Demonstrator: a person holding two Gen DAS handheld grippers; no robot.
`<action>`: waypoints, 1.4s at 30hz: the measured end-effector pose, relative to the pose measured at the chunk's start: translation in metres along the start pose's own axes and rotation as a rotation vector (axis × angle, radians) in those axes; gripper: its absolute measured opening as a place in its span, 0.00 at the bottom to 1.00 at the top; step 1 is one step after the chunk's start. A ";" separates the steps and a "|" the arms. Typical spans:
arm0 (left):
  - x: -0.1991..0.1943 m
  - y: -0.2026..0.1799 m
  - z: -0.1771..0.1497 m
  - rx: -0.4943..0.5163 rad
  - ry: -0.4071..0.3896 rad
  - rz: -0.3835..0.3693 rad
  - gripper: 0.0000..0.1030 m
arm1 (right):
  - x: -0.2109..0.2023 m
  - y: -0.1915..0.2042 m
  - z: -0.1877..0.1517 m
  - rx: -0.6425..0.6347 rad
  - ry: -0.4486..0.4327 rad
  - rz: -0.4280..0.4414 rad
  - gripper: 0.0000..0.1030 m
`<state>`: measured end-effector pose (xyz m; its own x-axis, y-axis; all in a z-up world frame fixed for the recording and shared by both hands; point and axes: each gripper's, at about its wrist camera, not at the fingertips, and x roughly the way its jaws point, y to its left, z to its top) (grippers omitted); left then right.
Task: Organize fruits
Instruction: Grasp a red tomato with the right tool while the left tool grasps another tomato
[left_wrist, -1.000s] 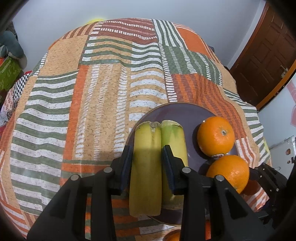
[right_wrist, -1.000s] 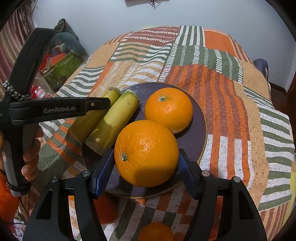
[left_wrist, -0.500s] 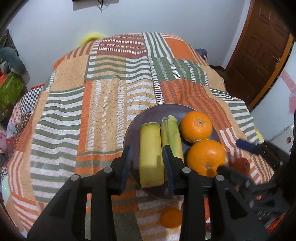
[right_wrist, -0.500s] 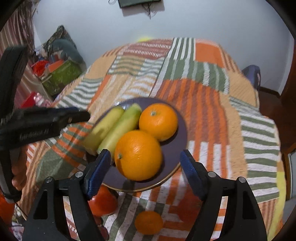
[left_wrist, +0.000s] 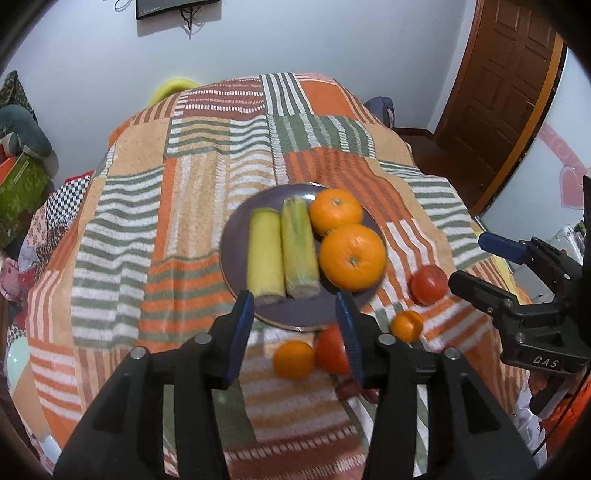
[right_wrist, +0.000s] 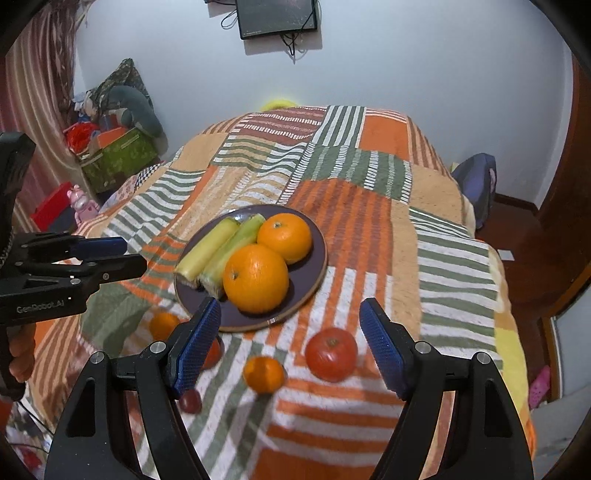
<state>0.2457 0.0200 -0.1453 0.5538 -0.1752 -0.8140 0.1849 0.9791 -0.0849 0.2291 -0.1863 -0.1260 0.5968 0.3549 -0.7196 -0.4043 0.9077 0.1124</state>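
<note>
A dark purple plate (left_wrist: 236, 236) (right_wrist: 314, 266) on the patchwork cloth holds two banana pieces (left_wrist: 264, 254) (right_wrist: 207, 251) and two oranges (left_wrist: 351, 256) (right_wrist: 255, 277). In front of the plate lie two tomatoes (right_wrist: 331, 353) (left_wrist: 428, 284), two small oranges (right_wrist: 264, 373) (left_wrist: 293, 360) and a dark red fruit (right_wrist: 190, 400). My left gripper (left_wrist: 295, 332) is open and empty, raised above the plate's near rim. My right gripper (right_wrist: 288, 343) is open and empty, above the loose fruit.
The cloth-covered table (right_wrist: 369, 184) drops off on all sides. A green box and clutter (right_wrist: 118, 155) stand at the left, a wooden door (left_wrist: 509, 92) at the right, a backpack (right_wrist: 476, 184) on the floor beyond.
Both grippers opened and pulled back and up from the plate. The left let go of a banana piece, the right let go of the front orange; both now rest on the plate.
</note>
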 end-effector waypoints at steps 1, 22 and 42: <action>0.000 -0.003 -0.004 -0.002 0.008 -0.004 0.47 | -0.002 -0.001 -0.004 -0.006 0.001 -0.006 0.72; 0.049 -0.039 -0.036 0.010 0.123 -0.052 0.55 | 0.023 -0.034 -0.041 0.067 0.085 0.017 0.69; 0.066 -0.049 -0.041 0.121 0.102 0.017 0.47 | 0.062 -0.040 -0.043 0.100 0.155 0.063 0.44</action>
<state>0.2403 -0.0357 -0.2185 0.4737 -0.1412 -0.8693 0.2764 0.9610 -0.0055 0.2522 -0.2108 -0.2046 0.4557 0.3799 -0.8050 -0.3616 0.9054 0.2227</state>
